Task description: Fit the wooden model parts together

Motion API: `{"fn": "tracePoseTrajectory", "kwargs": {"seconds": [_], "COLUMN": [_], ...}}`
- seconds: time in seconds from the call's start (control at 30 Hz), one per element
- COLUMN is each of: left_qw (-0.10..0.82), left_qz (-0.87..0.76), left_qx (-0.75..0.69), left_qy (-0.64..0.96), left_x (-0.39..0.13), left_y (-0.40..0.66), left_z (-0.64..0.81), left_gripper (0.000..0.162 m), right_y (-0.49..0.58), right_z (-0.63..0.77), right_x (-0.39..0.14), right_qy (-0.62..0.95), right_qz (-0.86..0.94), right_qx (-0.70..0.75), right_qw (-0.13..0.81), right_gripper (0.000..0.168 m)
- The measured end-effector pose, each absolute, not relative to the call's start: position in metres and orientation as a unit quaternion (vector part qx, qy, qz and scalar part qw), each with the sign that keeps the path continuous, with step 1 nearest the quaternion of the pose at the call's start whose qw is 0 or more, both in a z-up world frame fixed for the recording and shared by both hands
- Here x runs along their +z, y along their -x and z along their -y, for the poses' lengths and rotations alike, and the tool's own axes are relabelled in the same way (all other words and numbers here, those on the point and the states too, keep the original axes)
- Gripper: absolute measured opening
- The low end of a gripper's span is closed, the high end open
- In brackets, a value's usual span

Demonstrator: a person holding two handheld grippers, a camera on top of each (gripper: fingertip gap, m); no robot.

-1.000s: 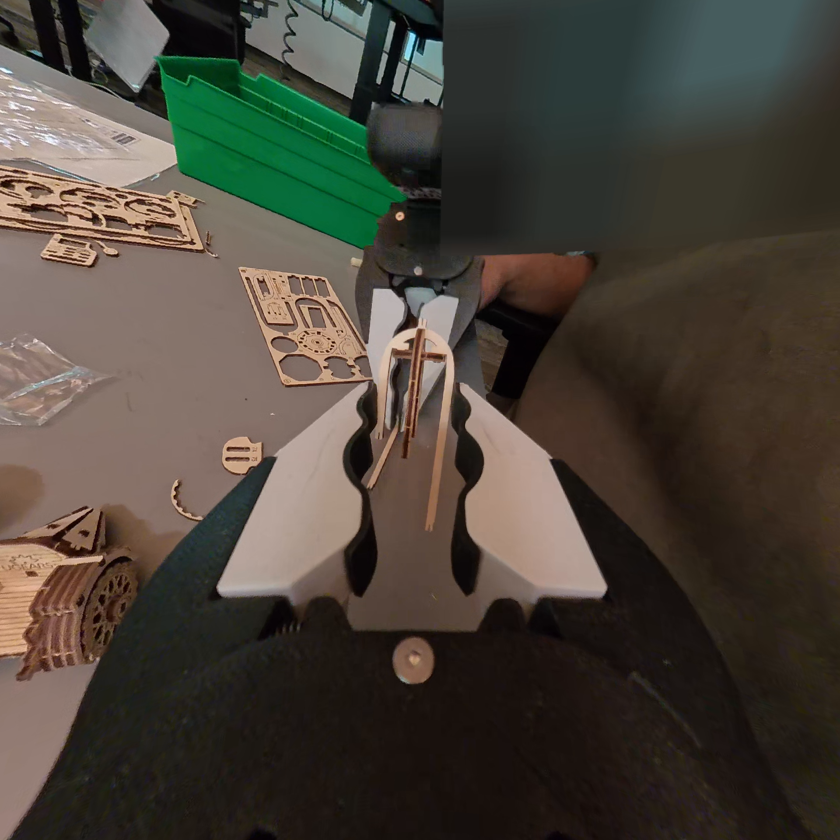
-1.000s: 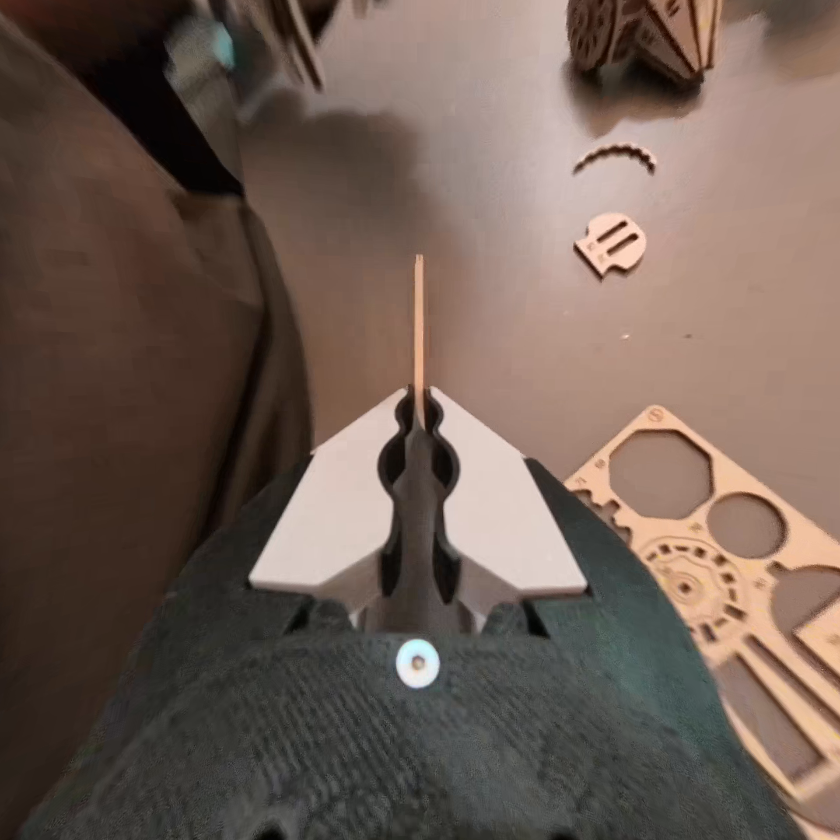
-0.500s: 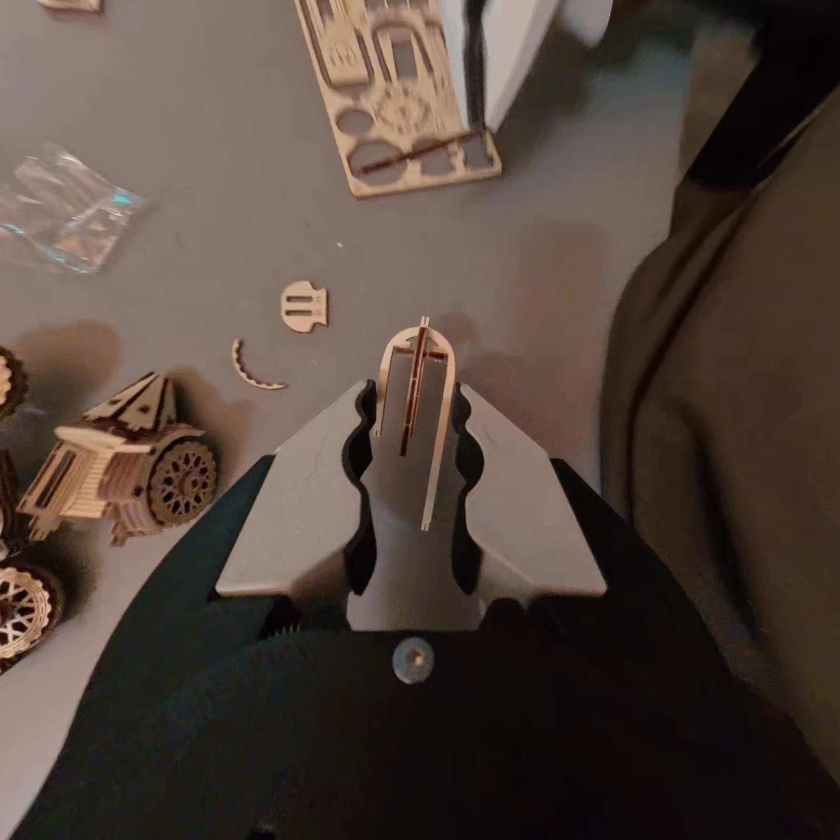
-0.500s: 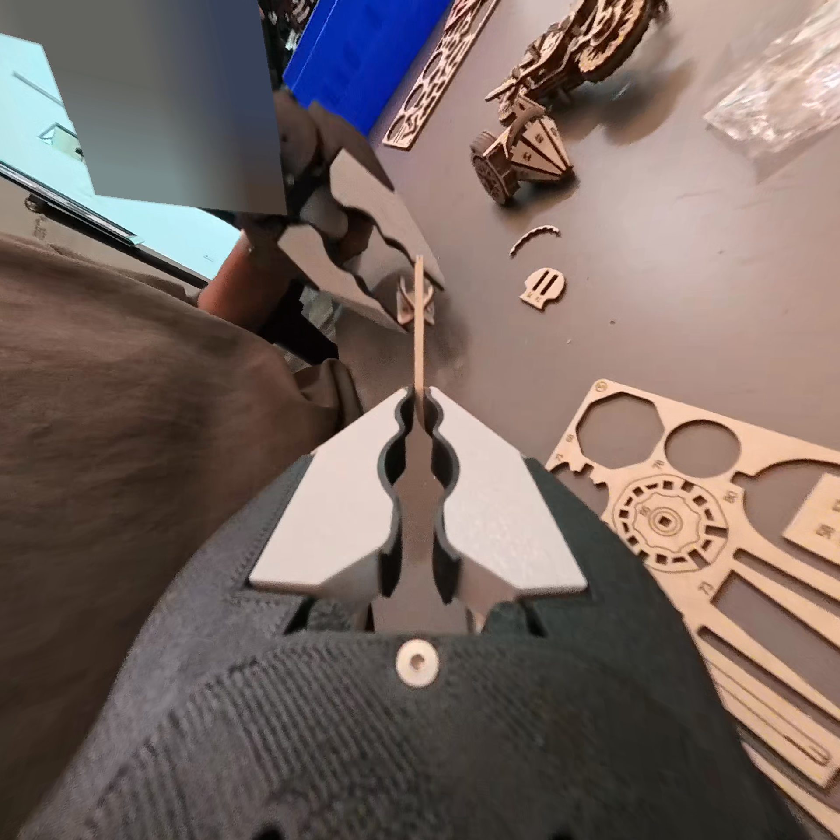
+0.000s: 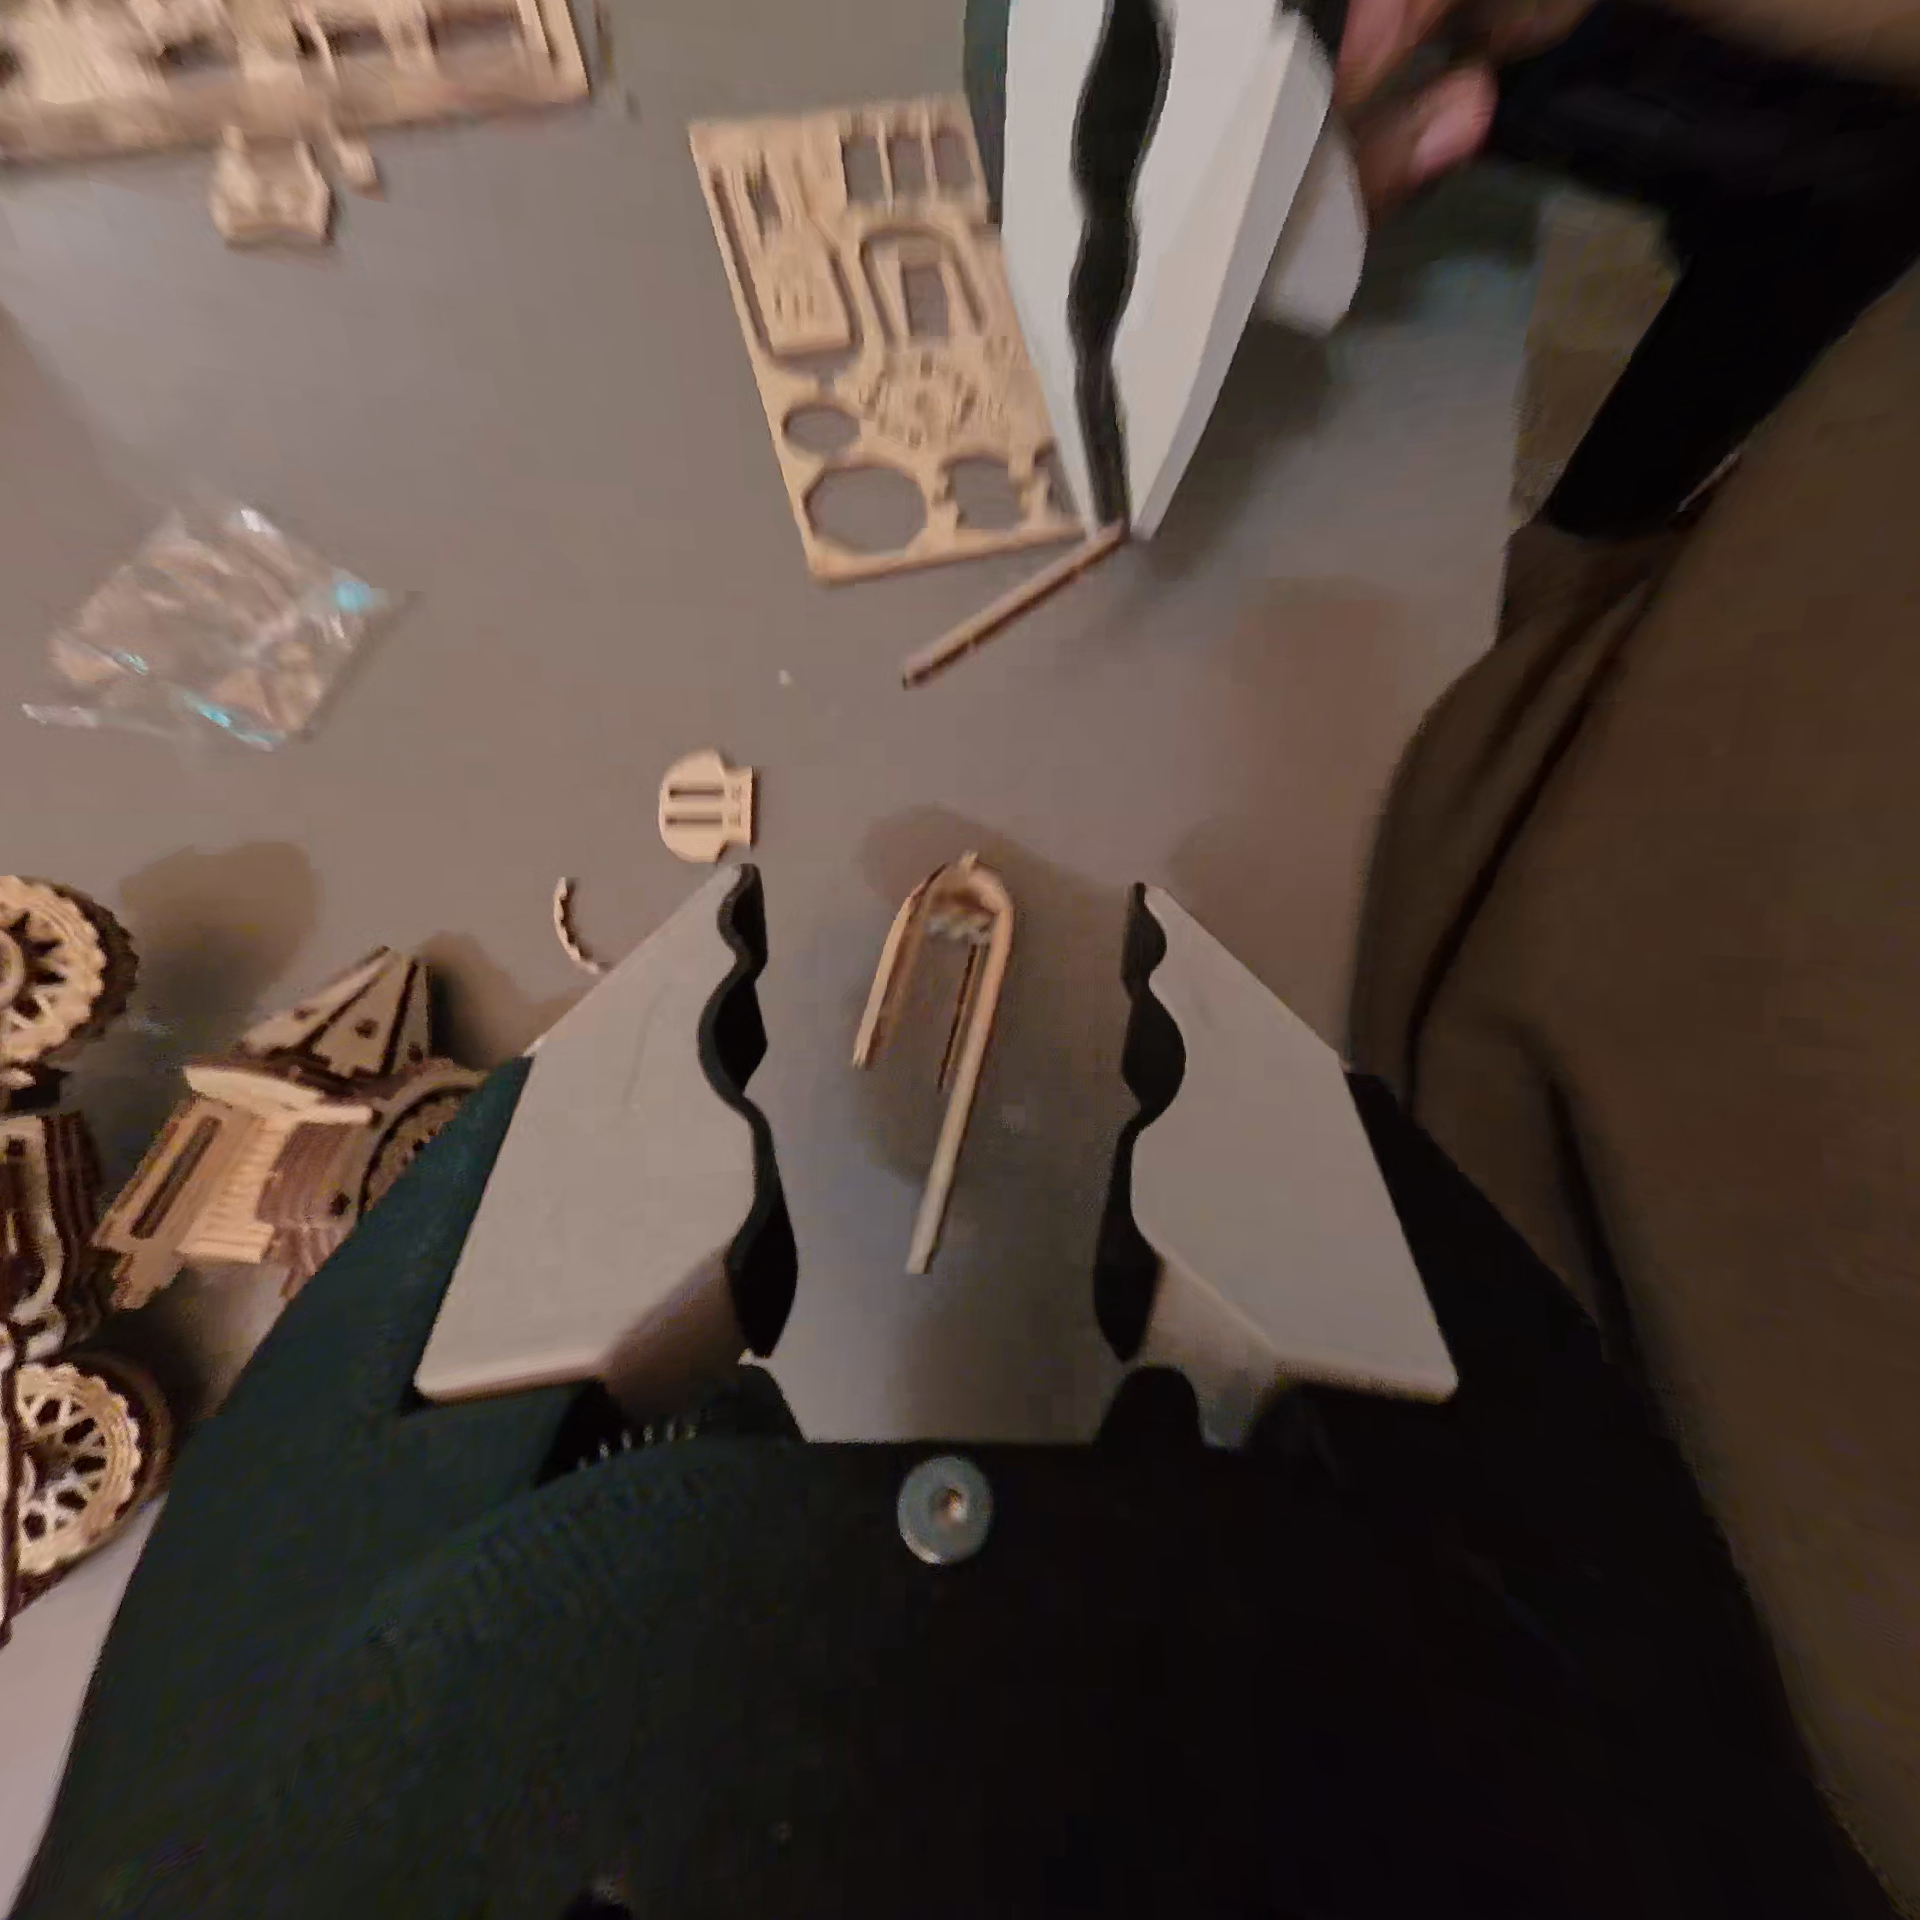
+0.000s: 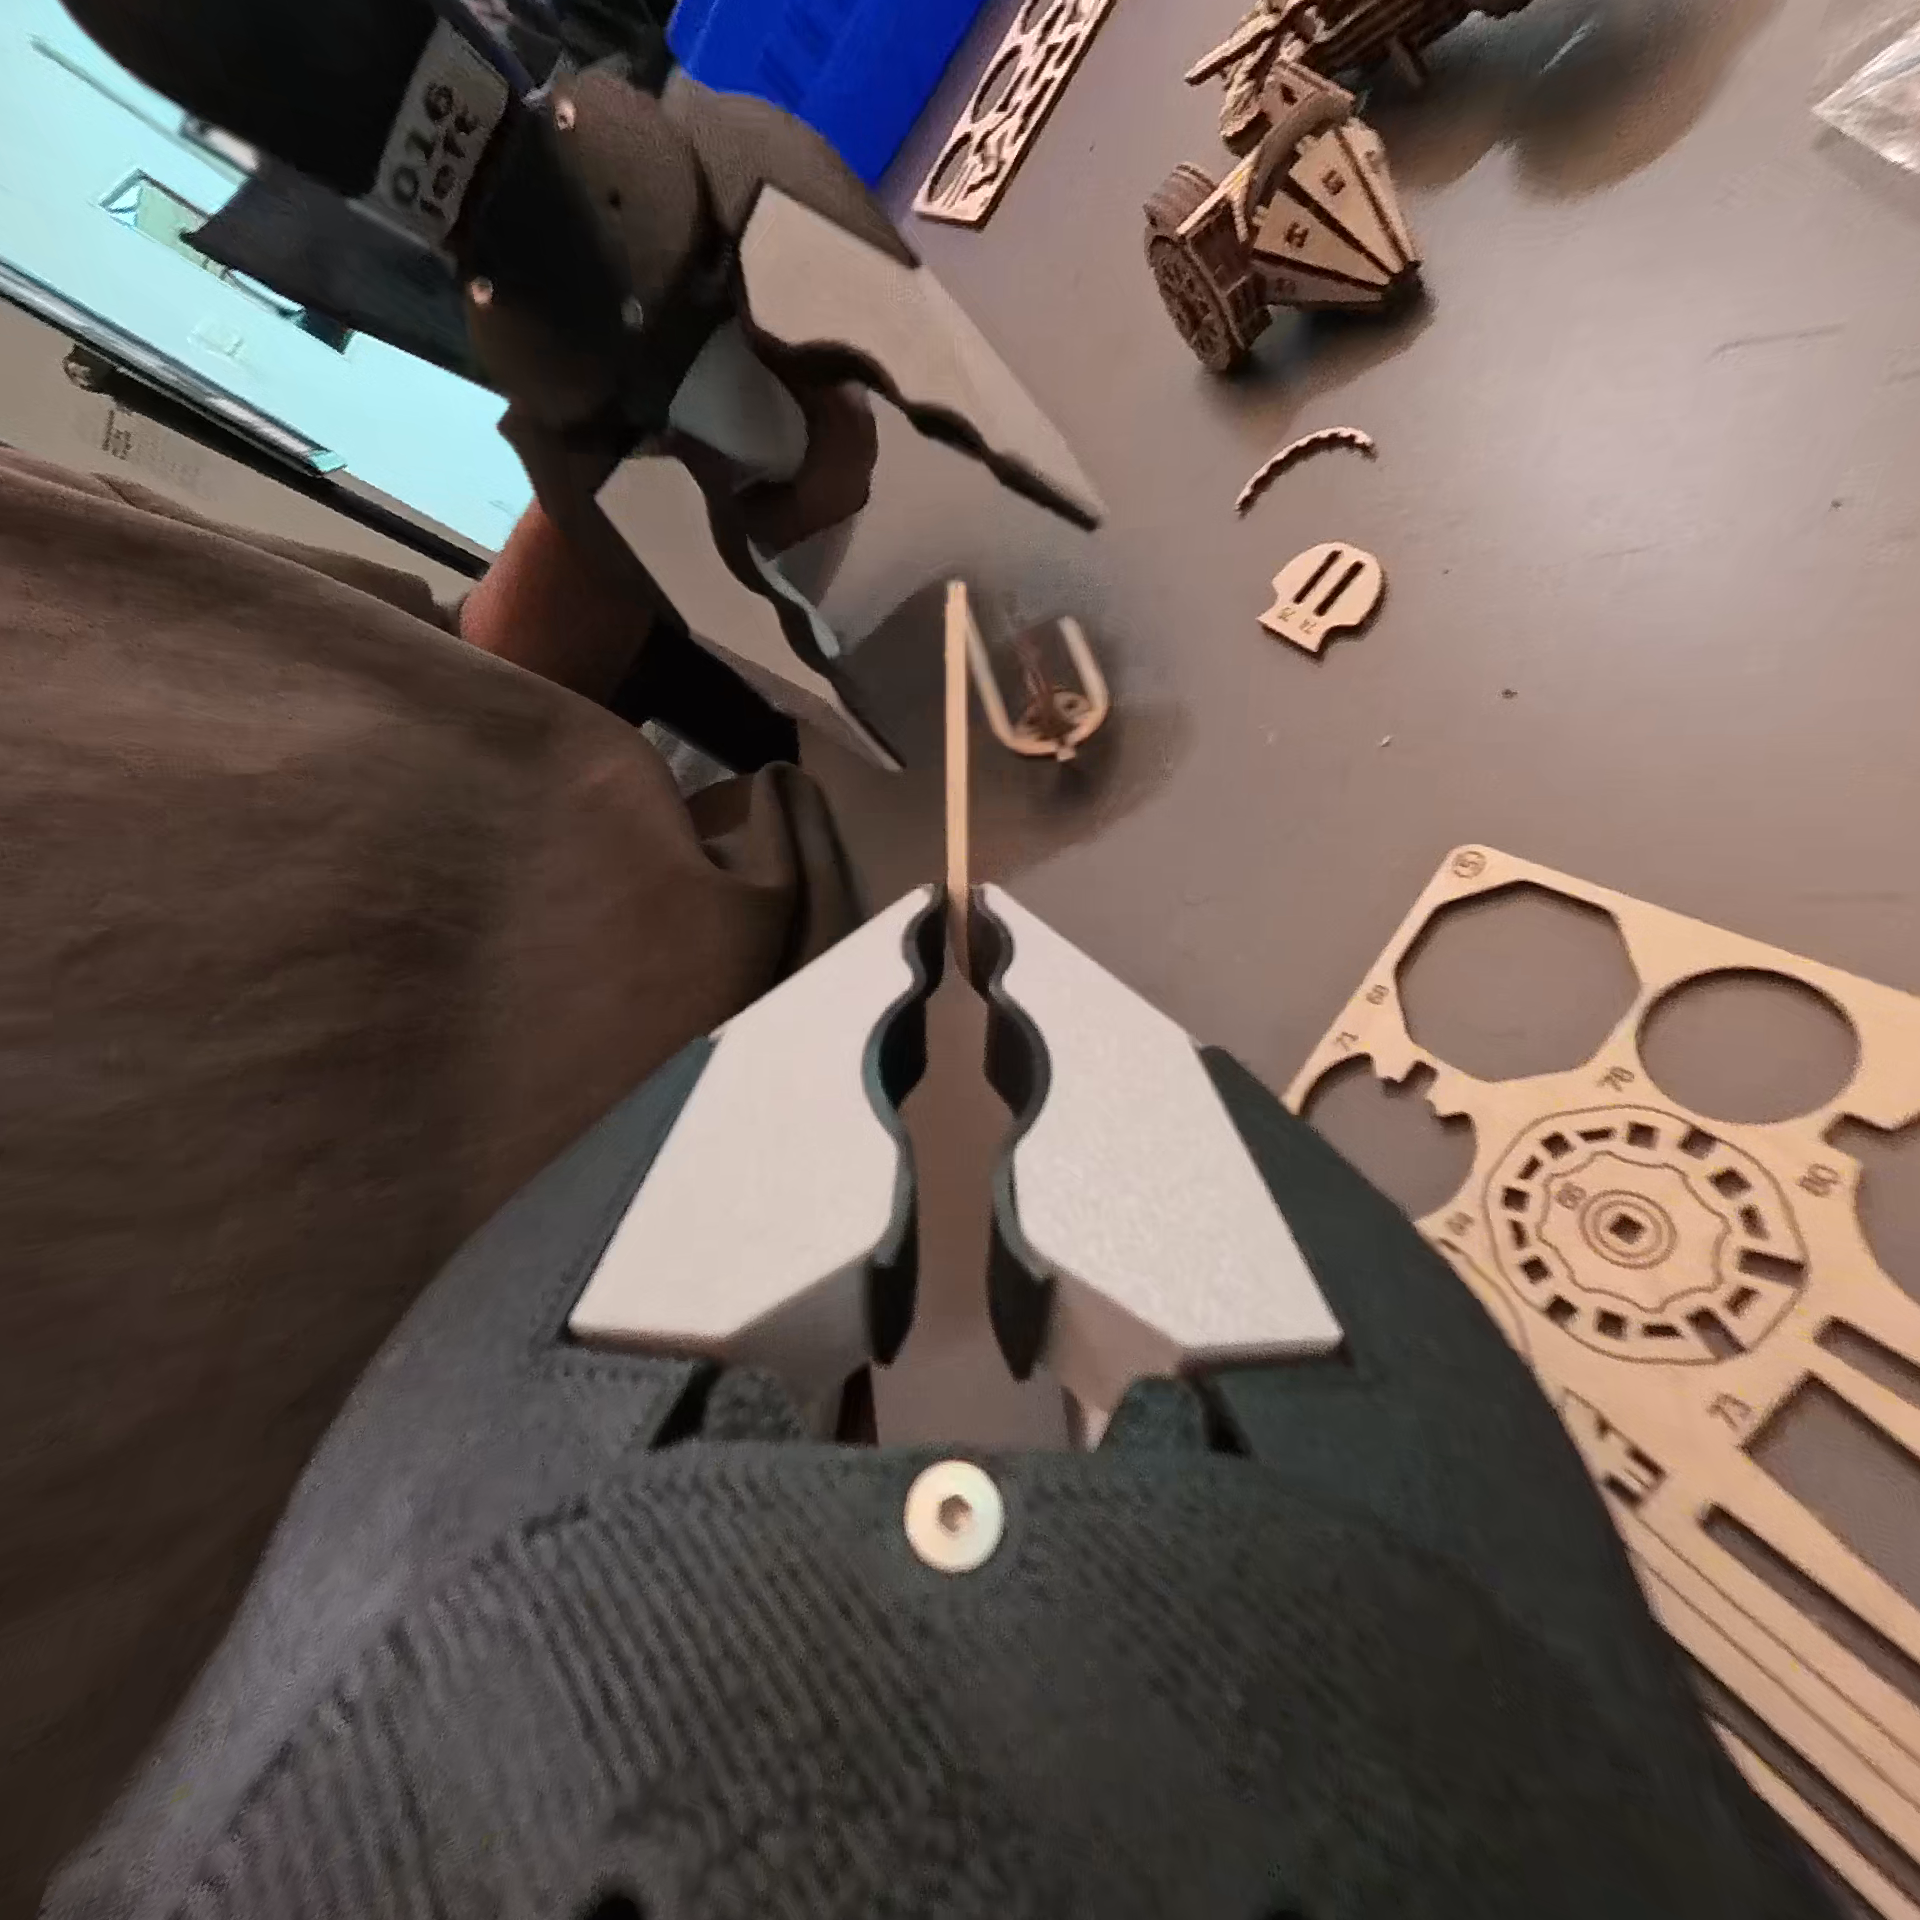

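Note:
My left gripper (image 5: 940, 888) is open and empty. A U-shaped wooden arch part (image 5: 977, 1039) with a small crosspiece lies free on the grey table (image 5: 468, 416) between its spread fingers. In the right wrist view the arch (image 6: 1044, 712) lies just below the open left gripper (image 6: 992, 639). My right gripper (image 6: 958, 904) is shut on a thin flat wooden strip (image 6: 956, 748), seen edge-on and pointing toward the arch. In the left wrist view the right gripper (image 5: 1117, 520) hangs above the table with the strip (image 5: 1013, 608) sticking out of its tips.
A cut-out wooden sheet (image 5: 883, 343) lies beyond the arch. Near it are a small round slotted piece (image 5: 707, 821) and a curved toothed piece (image 5: 569, 925). A part-built wooden model (image 5: 260, 1132) and a plastic bag (image 5: 208, 634) lie left. A person's brown clothing (image 5: 1662, 1039) fills the right. Across from one pair of fingers to the other is roughly 7 centimetres. The small round slotted piece (image 5: 707, 821) is closer to my left gripper, around 5 centimetres from its tips; the right tips are 10 centimetres off.
My left gripper, shut on the arch part before, has opened and let it go onto the table. My right gripper keeps the strip and has come closer to the arch.

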State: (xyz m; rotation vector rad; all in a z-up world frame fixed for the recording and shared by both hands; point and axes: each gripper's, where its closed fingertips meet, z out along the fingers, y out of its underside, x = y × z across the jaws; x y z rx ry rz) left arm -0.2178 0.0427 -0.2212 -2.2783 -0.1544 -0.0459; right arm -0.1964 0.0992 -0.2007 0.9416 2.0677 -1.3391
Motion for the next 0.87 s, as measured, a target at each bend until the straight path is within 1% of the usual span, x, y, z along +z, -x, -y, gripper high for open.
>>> {"fn": "tracePoseTrajectory", "kwargs": {"seconds": [0.03,0.13,0.23,0.33,0.37,0.47,0.53,0.6,0.63,0.7,0.8,0.87], "left_qw": [0.443,0.501,0.510,0.515,0.520,0.528,0.540,0.559,0.567,0.584,0.609,0.614], "left_qz": [0.057,0.044,0.034,0.021,0.016,0.014,0.021,0.065,0.087,0.159,0.303,0.353], "left_qx": [-0.024,-0.050,-0.069,-0.096,-0.102,-0.123,-0.147,-0.162,-0.178,-0.214,-0.311,-0.393], "left_qy": [0.894,0.863,0.857,0.852,0.848,0.840,0.829,0.810,0.799,0.767,0.664,0.587], "left_x": [-0.210,-0.186,-0.184,-0.182,-0.180,-0.176,-0.171,-0.164,-0.161,-0.156,-0.144,-0.135], "left_y": [0.216,0.206,0.199,0.190,0.188,0.185,0.184,0.195,0.199,0.215,0.239,0.243], "left_z": [-0.046,-0.055,-0.057,-0.058,-0.058,-0.056,-0.056,-0.057,-0.057,-0.058,-0.057,-0.056], "left_gripper": [0.067,0.049,0.035,0.013,0.009,0.005,0.002,0.001,0.001,0.001,0.001,0.001], "right_y": [0.193,0.181,0.170,0.166,0.166,0.170,0.178,0.188,0.194,0.206,0.219,0.222], "right_z": [-0.098,-0.091,-0.084,-0.081,-0.081,-0.082,-0.085,-0.089,-0.093,-0.100,-0.109,-0.113], "right_x": [-0.199,-0.196,-0.194,-0.189,-0.188,-0.186,-0.183,-0.173,-0.166,-0.153,-0.142,-0.141], "right_qy": [-0.339,-0.315,-0.294,-0.287,-0.289,-0.298,-0.309,-0.313,-0.311,-0.304,-0.261,-0.217], "right_qz": [-0.759,-0.761,-0.763,-0.754,-0.750,-0.738,-0.729,-0.715,-0.707,-0.699,-0.729,-0.762], "right_qx": [-0.493,-0.490,-0.487,-0.493,-0.495,-0.504,-0.518,-0.546,-0.564,-0.600,-0.623,-0.611], "right_qw": [0.257,0.285,0.306,0.325,0.330,0.335,0.325,0.304,0.292,0.243,0.113,0.009], "right_gripper": [0.002,0.002,0.002,0.002,0.002,0.002,0.005,0.015,0.017,0.026,0.027,0.026]}}
